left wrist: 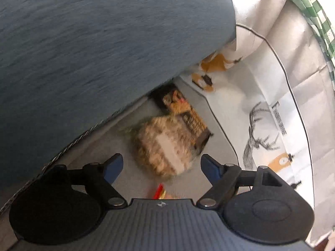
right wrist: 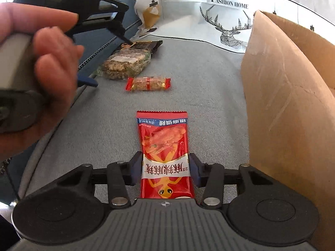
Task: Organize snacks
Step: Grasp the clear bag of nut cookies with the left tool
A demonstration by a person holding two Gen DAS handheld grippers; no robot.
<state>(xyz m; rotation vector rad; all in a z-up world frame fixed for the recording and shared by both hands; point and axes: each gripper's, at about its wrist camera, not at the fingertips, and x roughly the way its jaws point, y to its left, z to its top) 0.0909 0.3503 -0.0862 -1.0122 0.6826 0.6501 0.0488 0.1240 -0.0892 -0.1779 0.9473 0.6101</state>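
A: The right claw (right wrist: 165,170) is clamped on the long red foil snack packet (right wrist: 164,146), near its lower end. That film is slick, so it could slide out or droop on the way to the brown cardboard box (right wrist: 293,96) at the right edge of the grey fabric cushion (right wrist: 209,79).

B: And the left claw (left wrist: 161,165)?

A: Wide open, holding nothing, above the clear-wrapped stack of grain cakes (left wrist: 165,146). It's crowded: the black and gold packet (left wrist: 184,113) touches the stack, the dark blue backrest (left wrist: 83,52) is just beside it, and a closing pad could catch either.

B: Anything else loose?

A: A small red-ended nut bar (right wrist: 148,83) lies mid-cushion, between the two claws.
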